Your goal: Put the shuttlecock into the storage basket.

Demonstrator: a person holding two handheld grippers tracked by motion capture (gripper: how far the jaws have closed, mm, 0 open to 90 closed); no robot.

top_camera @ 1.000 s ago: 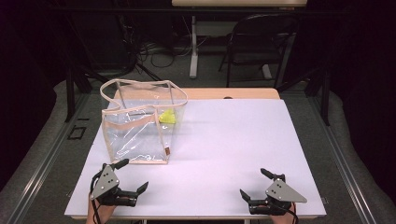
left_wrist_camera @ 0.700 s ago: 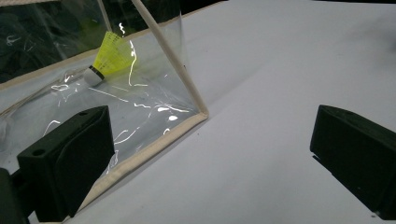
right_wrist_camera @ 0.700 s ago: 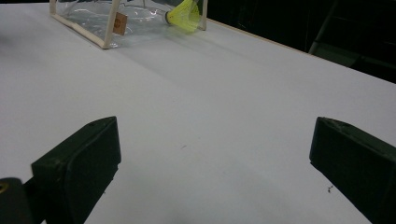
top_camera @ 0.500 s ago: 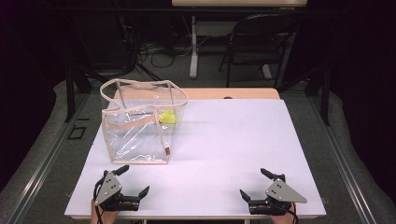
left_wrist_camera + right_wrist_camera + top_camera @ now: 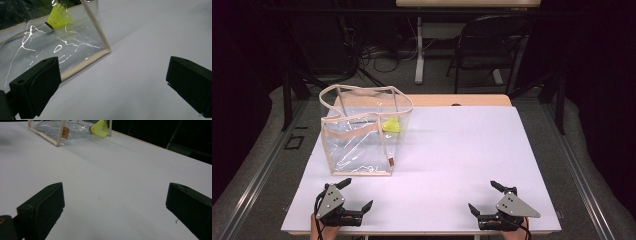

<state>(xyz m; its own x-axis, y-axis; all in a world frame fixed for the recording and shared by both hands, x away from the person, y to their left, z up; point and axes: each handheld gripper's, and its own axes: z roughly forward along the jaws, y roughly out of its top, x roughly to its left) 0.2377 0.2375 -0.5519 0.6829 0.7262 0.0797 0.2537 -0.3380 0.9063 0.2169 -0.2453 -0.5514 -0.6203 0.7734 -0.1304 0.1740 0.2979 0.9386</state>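
Left tongs (image 5: 357, 194) at near-left corner of the white rectangular tabletop (image 5: 452, 160), held by a hand (image 5: 323, 231) at the bottom edge. Jaws spread wide, released, nothing between them. Grey three-cornered plate on top, black cable looping off the side. Just short of the bag's near bottom edge, not touching.

Right tongs (image 5: 482, 196) at near-right corner, also released, jaws wide apart, gripping nothing. Well apart from left tongs and from the bag.

Clear plastic tote bag with beige trim and handles (image 5: 362, 131) standing upright on far-left part of tabletop, mouth open upward. Small tan tag (image 5: 391, 161) on the near-right vertical seam. Strap draped across the front panel.

Neon-yellow shuttlecock (image 5: 391, 125) seen through the bag's right wall, near the far-right side. Cannot tell for sure from high view whether inside or just behind. Left gripper view: shuttlecock (image 5: 58, 16) seen through the clear panel, dark band at the base of the skirt, lying tilted. Bag's bottom corner seam (image 5: 107, 50) resting flat on tabletop, ahead of the left jaw.

Right gripper view: bag (image 5: 57, 130) far ahead at upper left, tag (image 5: 65, 132) on the trim, shuttlecock (image 5: 99, 129) by the far corner post. Bare white surface between the jaws.

Black folding chair (image 5: 489, 47) and cables on the floor beyond the tabletop.
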